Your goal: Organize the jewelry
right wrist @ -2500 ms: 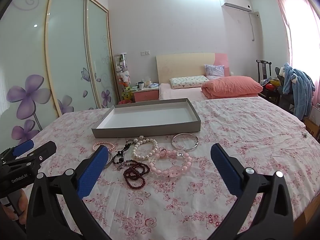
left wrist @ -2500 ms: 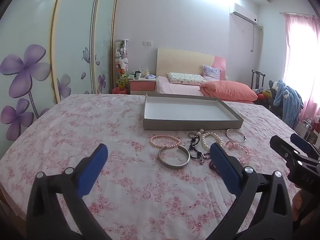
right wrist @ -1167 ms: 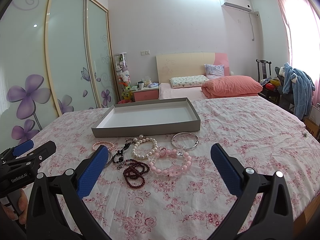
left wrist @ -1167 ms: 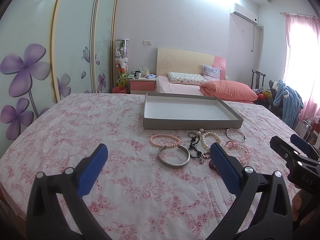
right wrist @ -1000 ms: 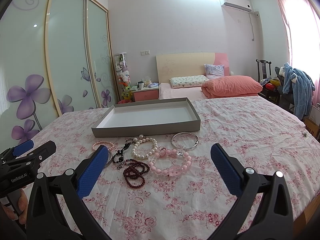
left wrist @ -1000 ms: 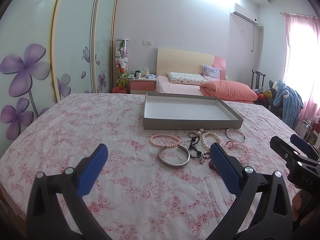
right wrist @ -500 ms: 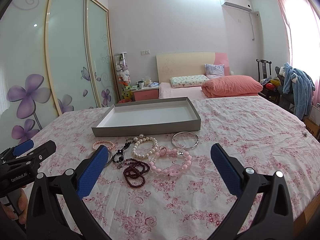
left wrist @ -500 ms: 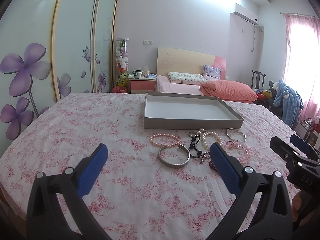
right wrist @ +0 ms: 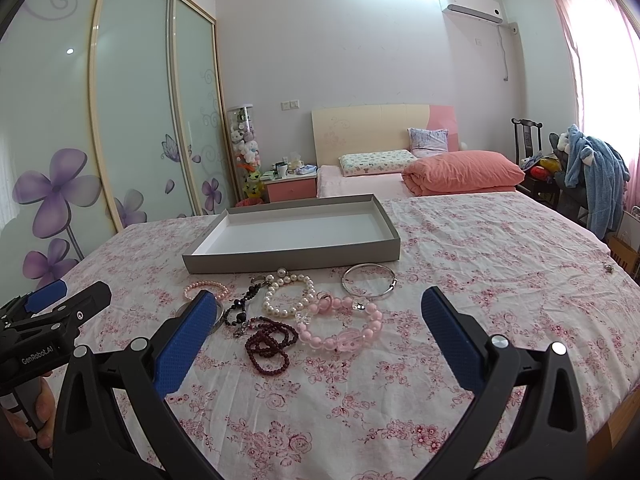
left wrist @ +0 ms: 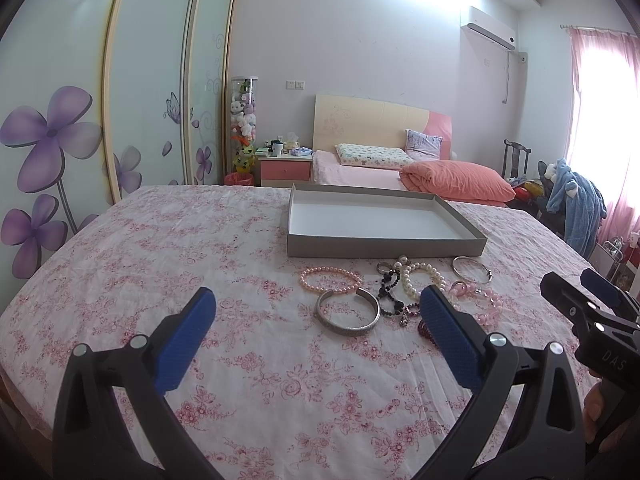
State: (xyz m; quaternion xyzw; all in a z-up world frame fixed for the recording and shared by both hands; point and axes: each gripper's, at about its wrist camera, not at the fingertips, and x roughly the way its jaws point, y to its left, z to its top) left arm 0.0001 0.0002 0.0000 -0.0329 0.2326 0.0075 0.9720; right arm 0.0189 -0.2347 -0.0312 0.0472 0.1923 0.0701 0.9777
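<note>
Start of the task, before any pick. I hold both tools above the flowered tablecloth (right wrist: pixel 500 248); nothing is gripped. My left gripper (left wrist: pixel 316 320) has its blue pads spread wide and empty; my right gripper (right wrist: pixel 316 320) is likewise spread wide and empty. Each tool also shows at the edge of the other's view.

The grey tray (right wrist: pixel 292 256) sits beyond the jewelry with its white floor bare, so I judge that no piece has been stowed yet.

The jewelry lies in a loose cluster on the cloth, just in front of the tray's near wall. Ahead of my right gripper: the pink bead bracelet (right wrist: pixel 340 326) almost on the centreline, the dark red bead strand (right wrist: pixel 270 344) just left of it, the white pearl bracelet (right wrist: pixel 290 294) behind, and the thin silver bangle (right wrist: pixel 369 281) toward the tray's right corner. Ahead of my left gripper: the wide silver cuff (left wrist: pixel 348 312) slightly right of centre, with the small pink pearl bracelet (left wrist: pixel 330 279) behind it. A black bead strand (right wrist: pixel 240 312) lies between the two groups, touching its neighbours.

Next move, as I judge it: lower one gripper onto a single piece, close on its rim or beads, and carry it into the tray. The crowded middle risks dragging a neighbour; the cuff and the bangle sit freer.
</note>
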